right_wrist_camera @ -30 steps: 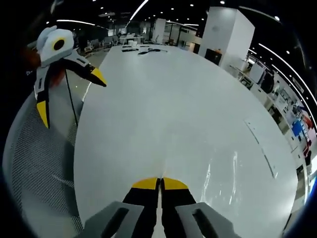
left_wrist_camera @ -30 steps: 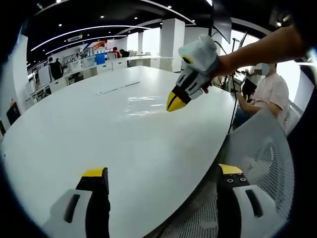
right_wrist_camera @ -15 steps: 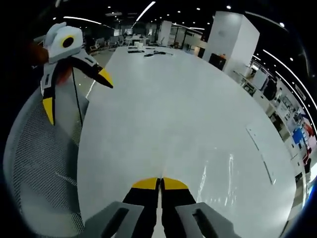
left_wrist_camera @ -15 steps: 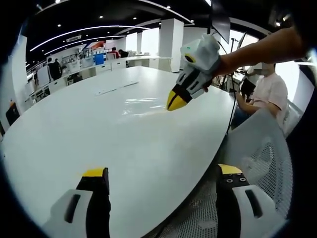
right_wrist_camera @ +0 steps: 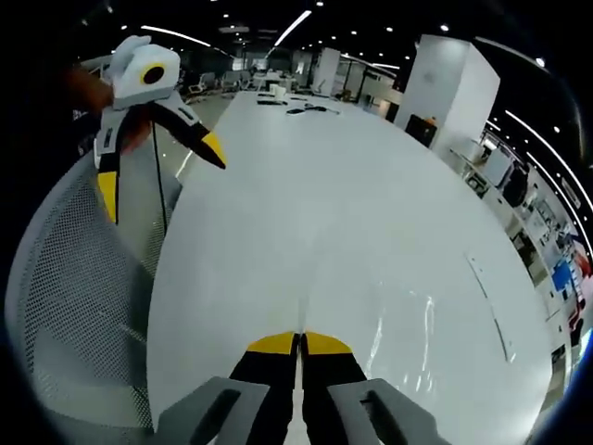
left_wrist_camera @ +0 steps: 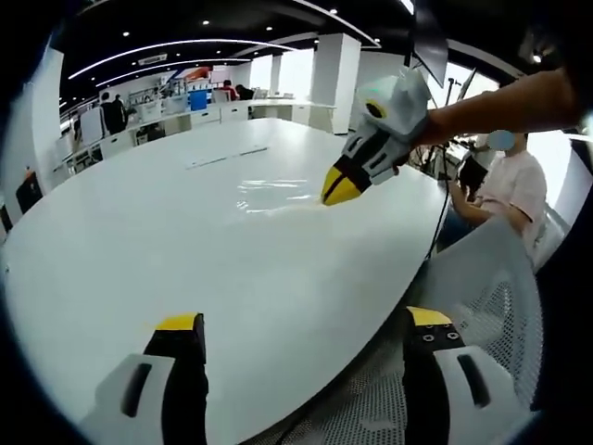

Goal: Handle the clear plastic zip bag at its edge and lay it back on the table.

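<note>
Clear bag [left_wrist_camera: 271, 193] lay flat on white table [left_wrist_camera: 167, 241], seemingly empty. My right claw [left_wrist_camera: 339, 188] pinched its edge; my left claw [right_wrist_camera: 162, 165] gaped.

The left gripper [left_wrist_camera: 295, 329] has two black jaws with yellow tips and light grey housings with an oval slot in each; small screws sit on one jaw. The right gripper [right_wrist_camera: 298, 345] looks the same: black jaws, yellow tips, grey slotted housings. From outside, its body [left_wrist_camera: 384, 125] is pale grey-white.
</note>
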